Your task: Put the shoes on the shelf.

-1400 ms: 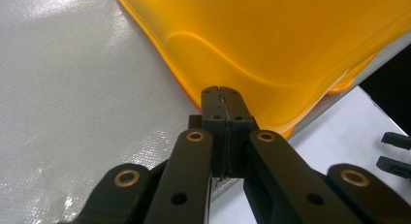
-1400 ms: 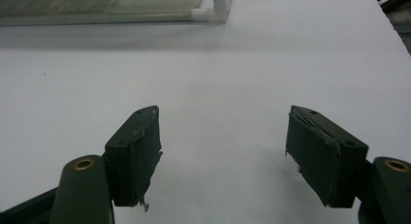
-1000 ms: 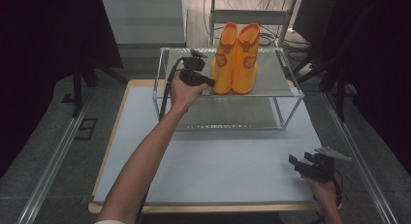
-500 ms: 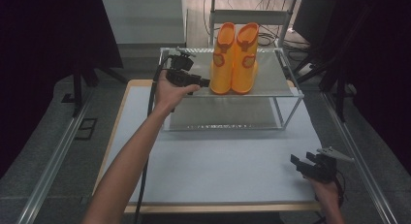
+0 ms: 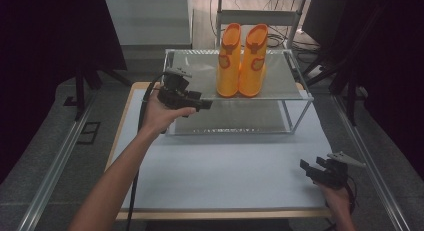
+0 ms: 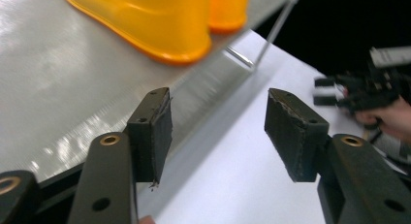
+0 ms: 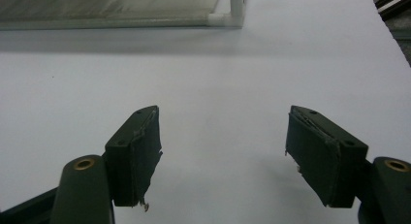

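Our left gripper [image 5: 202,105] hangs with its jaws spread wide and nothing between them, at the front left corner of the metal shelf [image 5: 200,76]. In the left gripper view the two dark pads [image 6: 155,132] frame the shelf's brushed edge, and the nearer orange boot [image 6: 145,20] stands just beyond them, apart from both pads. From above we see the pair of orange boots [image 5: 241,61] standing upright, side by side and touching, on top of the shelf, toward its middle and back.

Farther out, our right gripper [image 5: 311,169] rests low at the near right corner of the white table [image 5: 225,166], well apart from the shelf. Its jaws are also parted and empty, with bare tabletop ahead of them and the shelf's leg [image 7: 236,8] beyond.

We judge the placing to be done: both boots sit squarely on the shelf, and neither claw holds anything. What seems left is only to draw the left hand clear of the shelf.
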`<control>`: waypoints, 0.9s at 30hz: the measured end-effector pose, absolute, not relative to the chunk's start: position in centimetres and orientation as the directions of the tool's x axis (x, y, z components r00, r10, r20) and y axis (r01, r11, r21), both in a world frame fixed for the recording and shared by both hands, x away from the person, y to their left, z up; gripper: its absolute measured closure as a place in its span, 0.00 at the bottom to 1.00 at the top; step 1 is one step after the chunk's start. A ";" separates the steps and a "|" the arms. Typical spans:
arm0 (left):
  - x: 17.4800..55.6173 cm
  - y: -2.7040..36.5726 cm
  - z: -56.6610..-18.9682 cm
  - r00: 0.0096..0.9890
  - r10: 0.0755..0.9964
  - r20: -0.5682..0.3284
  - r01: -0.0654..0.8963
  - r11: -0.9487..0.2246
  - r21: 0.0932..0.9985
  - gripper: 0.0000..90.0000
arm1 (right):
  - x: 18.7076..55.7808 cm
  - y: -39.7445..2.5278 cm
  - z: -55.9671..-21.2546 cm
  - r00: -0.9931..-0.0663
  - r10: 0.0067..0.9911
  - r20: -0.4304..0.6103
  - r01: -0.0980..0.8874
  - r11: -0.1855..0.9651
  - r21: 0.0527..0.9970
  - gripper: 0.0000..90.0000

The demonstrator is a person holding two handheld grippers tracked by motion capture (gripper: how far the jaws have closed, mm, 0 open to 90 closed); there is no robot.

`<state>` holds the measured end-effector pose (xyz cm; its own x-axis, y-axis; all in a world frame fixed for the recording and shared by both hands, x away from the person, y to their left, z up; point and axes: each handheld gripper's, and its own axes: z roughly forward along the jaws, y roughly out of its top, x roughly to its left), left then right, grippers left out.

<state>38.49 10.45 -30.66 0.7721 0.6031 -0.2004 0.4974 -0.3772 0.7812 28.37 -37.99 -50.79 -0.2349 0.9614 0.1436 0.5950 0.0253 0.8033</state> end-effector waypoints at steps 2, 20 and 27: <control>37.7 10.7 -31.0 0.780 0.594 -0.195 0.488 -0.383 0.784 0.47 | 28.4 -38.0 -50.8 -0.239 0.961 0.139 0.594 0.031 0.804 0.31; 32.9 13.7 -37.1 0.784 0.587 -0.202 0.498 -0.400 0.770 0.45 | 28.4 -37.8 -50.9 -0.243 0.960 0.136 0.597 0.037 0.801 0.31; 31.6 15.2 -39.3 0.767 0.601 -0.223 0.527 -0.392 0.754 0.45 | 28.5 -37.5 -51.0 -0.252 0.959 0.129 0.595 0.049 0.802 0.31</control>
